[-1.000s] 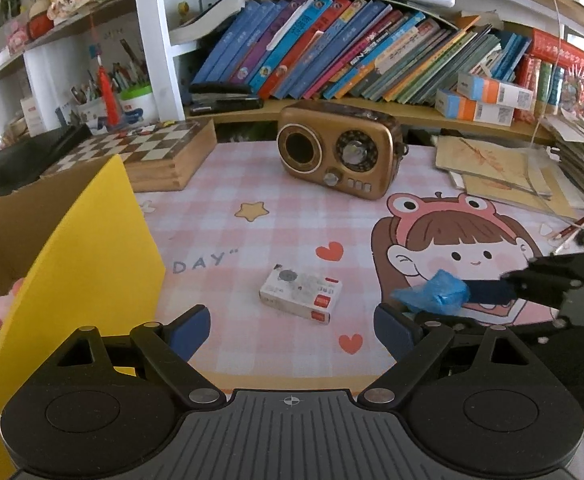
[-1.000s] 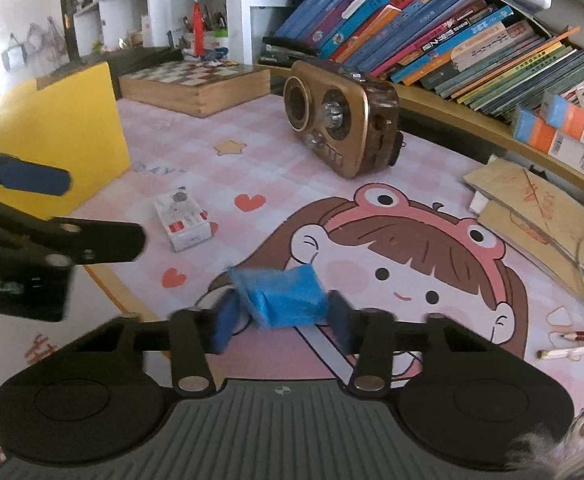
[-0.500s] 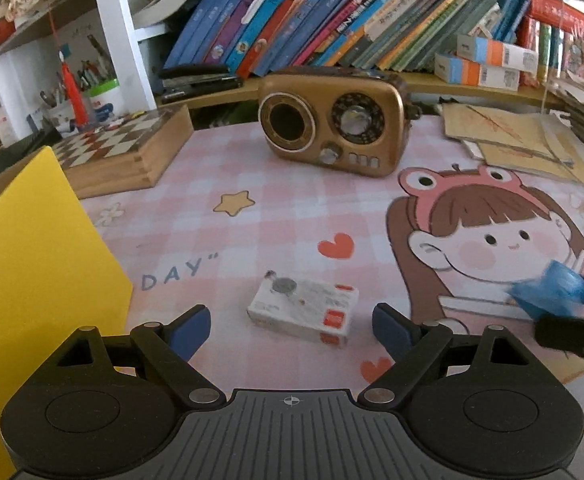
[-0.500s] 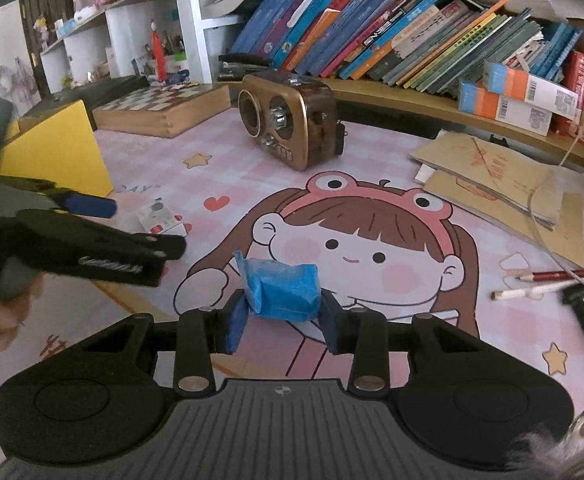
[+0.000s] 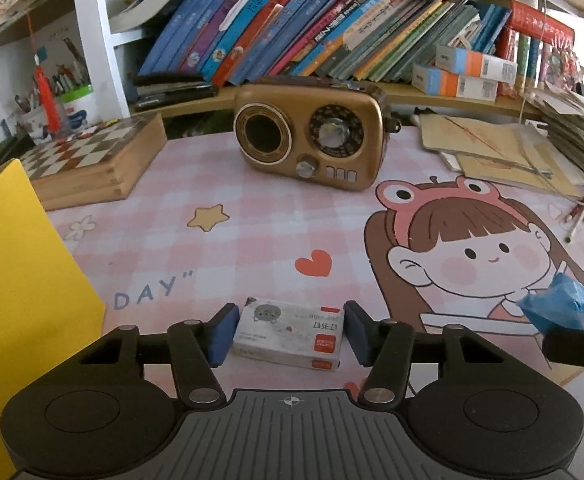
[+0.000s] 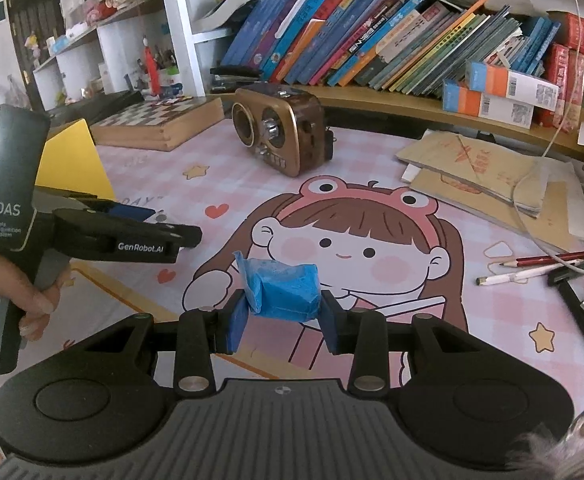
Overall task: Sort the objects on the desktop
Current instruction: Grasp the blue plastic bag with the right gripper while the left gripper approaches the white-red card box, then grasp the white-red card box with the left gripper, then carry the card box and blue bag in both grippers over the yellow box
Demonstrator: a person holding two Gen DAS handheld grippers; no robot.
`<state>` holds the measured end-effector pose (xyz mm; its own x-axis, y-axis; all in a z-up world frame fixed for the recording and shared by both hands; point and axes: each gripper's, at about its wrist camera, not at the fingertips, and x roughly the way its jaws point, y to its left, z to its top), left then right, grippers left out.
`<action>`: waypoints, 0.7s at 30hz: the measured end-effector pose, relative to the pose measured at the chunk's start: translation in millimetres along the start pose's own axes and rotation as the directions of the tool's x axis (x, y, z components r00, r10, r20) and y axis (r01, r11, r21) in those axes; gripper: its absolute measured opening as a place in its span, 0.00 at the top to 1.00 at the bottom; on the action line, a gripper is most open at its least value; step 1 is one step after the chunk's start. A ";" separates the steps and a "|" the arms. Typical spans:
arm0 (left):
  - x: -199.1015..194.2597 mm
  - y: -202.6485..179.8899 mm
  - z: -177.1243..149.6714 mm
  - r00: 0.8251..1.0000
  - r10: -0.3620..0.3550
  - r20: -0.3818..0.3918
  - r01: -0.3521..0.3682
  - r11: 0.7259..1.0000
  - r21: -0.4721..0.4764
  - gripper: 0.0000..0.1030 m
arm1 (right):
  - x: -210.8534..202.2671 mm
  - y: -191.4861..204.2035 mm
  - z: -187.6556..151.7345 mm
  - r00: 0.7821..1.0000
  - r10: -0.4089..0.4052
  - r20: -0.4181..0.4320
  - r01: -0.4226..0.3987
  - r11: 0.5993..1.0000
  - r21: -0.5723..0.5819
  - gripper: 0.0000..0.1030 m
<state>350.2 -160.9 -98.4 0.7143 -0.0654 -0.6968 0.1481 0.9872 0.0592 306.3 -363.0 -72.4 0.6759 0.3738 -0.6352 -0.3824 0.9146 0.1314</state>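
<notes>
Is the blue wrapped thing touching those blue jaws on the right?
Touching. The right wrist view shows the blue wrapped packet squeezed between both pads of the right gripper.

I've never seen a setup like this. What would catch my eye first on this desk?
Probably the pink cartoon desk mat with its big girl in a frog hat, and the golden retro radio standing at its far edge before the crowded bookshelf. Nearer, the right gripper clamps a crumpled blue packet, while the left gripper is closing around a small white box lying on the mat.
</notes>
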 end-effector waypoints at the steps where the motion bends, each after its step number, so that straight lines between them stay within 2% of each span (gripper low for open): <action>1: -2.6 -0.7 0.1 1.000 -0.001 0.000 0.001 1.000 -0.006 0.46 | -0.4 0.1 0.0 1.000 -0.003 0.001 0.003 1.000 0.001 0.66; 12: -72.0 -6.0 -0.8 0.994 -0.061 0.092 0.070 0.994 -0.088 0.46 | -16.1 5.3 -1.3 0.999 -0.041 0.018 0.041 0.999 0.015 0.67; 21: -134.9 6.7 -25.9 0.988 -0.086 0.130 0.109 0.977 -0.183 0.46 | -52.3 27.4 -7.7 0.998 -0.046 0.040 0.046 0.999 0.010 0.67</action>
<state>237.1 -141.7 -22.5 0.7816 -0.1680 -0.6007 0.0971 0.9841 -0.1489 255.6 -358.7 -41.4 0.7178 0.3369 -0.6094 -0.3446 0.9323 0.1095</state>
